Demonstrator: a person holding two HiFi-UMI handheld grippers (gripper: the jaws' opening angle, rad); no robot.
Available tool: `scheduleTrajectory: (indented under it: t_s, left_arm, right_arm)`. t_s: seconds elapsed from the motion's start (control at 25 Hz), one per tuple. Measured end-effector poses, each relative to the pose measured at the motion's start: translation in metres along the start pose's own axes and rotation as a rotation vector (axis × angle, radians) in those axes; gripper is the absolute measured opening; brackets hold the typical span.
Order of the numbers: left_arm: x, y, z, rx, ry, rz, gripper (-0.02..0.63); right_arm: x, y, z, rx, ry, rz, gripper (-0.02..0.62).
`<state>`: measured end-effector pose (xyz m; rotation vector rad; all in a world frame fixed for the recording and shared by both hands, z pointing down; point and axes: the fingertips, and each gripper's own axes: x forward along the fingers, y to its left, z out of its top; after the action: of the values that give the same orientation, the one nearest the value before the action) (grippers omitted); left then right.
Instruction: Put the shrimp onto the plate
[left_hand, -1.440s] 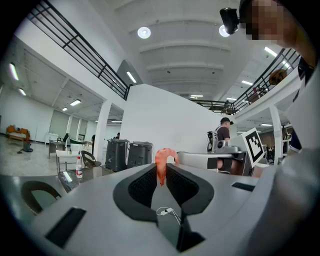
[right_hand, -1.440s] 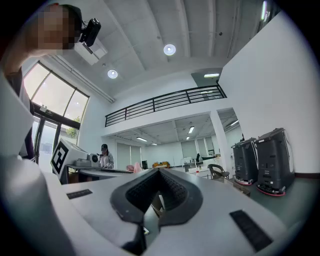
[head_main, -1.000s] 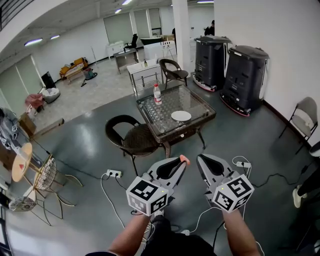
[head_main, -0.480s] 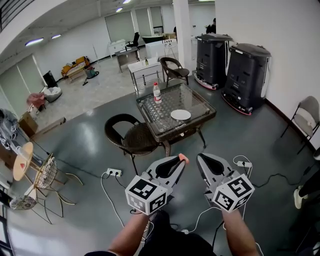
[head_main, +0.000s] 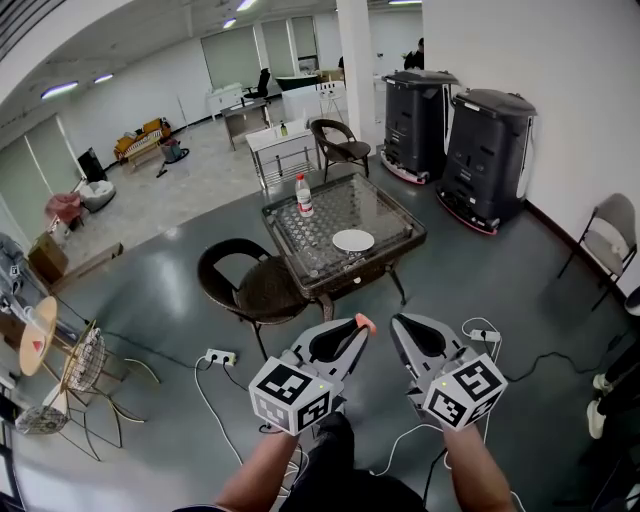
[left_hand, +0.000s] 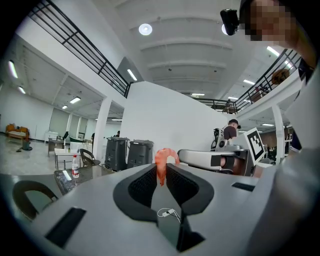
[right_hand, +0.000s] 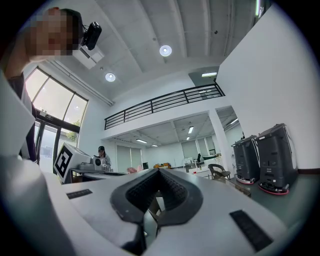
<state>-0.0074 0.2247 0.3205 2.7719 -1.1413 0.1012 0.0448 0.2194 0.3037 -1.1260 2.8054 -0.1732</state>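
Left hand-held gripper (head_main: 359, 330) pinches the shrimp (head_main: 366, 322), right hand-held gripper (head_main: 396, 324) closed, plate (head_main: 352, 240) well apart.

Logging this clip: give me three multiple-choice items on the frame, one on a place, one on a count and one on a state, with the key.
1. In the head view, the bottle stands: A left of the plate; B right of it; C on it.
2. Plates on the glass table: A one; B two; C three.
3. The left hand-held gripper is: A open, empty; B shut, empty; C shut on the shrimp.

Key: A, the bottle is at the table's far-left corner. A, a single white plate lies there. C, the shrimp is pinched between the jaw tips.
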Motion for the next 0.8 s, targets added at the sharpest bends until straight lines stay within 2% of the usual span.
scheduleTrajectory:
  t_s: [0.4, 0.8]
  left_arm:
    - [0.061, 0.067, 0.002, -0.019, 0.012, -0.045, 0.058]
    - [0.122, 0.158, 0.016, -0.037, 0.016, -0.086, 0.058]
  right_arm:
    - [0.066, -0.06, -0.01, 0.007, 0.04, -0.033, 0.005]
    - [0.157, -0.124, -0.008, 0.003, 0.068, -0.066, 0.005]
